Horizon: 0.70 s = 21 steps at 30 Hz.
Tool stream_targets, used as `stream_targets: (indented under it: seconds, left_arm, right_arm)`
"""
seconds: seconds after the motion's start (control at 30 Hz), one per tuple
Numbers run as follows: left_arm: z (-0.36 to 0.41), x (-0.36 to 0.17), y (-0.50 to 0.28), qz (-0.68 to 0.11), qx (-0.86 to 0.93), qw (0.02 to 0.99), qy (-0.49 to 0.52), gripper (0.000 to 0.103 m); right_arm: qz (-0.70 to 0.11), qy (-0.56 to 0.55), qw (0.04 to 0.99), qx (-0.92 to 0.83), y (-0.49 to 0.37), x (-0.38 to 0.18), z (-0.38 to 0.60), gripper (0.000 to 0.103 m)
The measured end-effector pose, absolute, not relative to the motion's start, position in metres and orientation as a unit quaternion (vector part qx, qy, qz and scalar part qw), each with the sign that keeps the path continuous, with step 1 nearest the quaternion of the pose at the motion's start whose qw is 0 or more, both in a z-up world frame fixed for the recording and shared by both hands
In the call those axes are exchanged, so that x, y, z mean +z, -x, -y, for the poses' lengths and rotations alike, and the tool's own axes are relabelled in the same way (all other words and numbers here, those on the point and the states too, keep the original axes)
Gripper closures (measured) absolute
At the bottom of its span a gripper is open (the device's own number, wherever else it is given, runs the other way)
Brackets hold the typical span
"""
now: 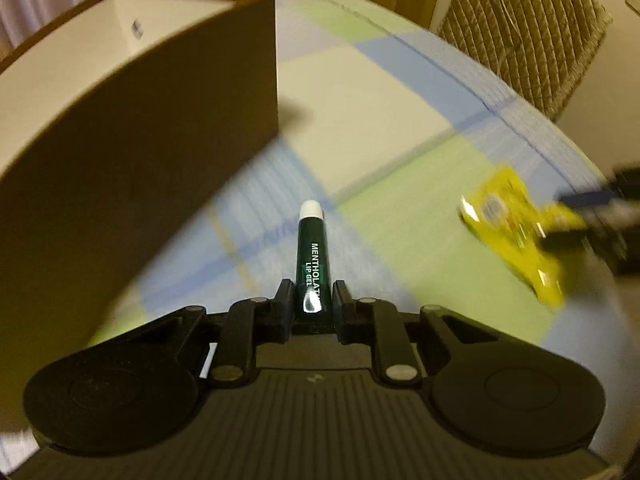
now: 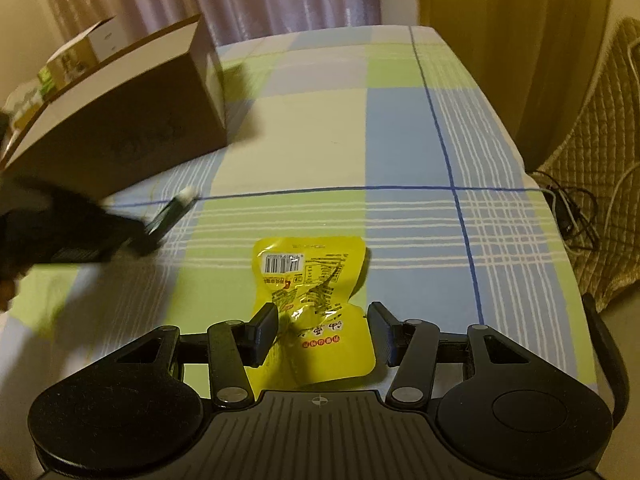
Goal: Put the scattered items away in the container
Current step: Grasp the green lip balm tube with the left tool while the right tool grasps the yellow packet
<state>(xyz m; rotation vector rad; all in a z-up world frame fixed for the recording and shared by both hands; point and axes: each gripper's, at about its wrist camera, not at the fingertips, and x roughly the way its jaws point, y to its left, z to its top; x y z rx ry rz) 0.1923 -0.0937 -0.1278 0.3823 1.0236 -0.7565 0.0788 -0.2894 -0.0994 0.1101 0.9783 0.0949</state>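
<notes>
My left gripper (image 1: 311, 294) is shut on a dark green lip gel tube (image 1: 312, 256) with a white cap, held above the checked cloth, just right of the brown cardboard box (image 1: 132, 136). The box is open at the top with a white inside. From the right wrist view the same tube (image 2: 170, 214) sticks out of the blurred left gripper (image 2: 146, 236) in front of the box (image 2: 120, 132). My right gripper (image 2: 322, 330) stands open around a crumpled yellow snack packet (image 2: 312, 280) lying on the cloth. That packet (image 1: 516, 232) also shows at the right of the left wrist view.
The table carries a checked cloth (image 2: 400, 140) in blue, green and cream. A quilted chair back (image 1: 520, 32) stands beyond the far right edge, with cables (image 2: 572, 208) hanging there. Small cartons (image 2: 80, 56) sit behind the box. Curtains hang at the back.
</notes>
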Motion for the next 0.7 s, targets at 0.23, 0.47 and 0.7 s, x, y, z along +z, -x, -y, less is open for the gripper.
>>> stream_targets:
  seconds: [0.23, 0.47, 0.7]
  left_arm:
    - [0.086, -0.124, -0.178, -0.486, -0.346, 0.787, -0.157, 0.068]
    - [0.099, -0.128, -0.181, -0.464, -0.358, 0.792, -0.172, 0.084]
    - [0.089, -0.125, -0.161, -0.474, -0.360, 0.785, -0.173, 0.089]
  right_arm:
    - [-0.483, -0.027, 0.873, 0.056, -0.092, -0.109, 0.280, 0.027]
    - [-0.480, -0.004, 0.875, 0.053, -0.088, -0.113, 0.274, 0.051]
    - [-0.460, 0.009, 0.886, 0.062, -0.073, -0.096, 0.269, 0.061]
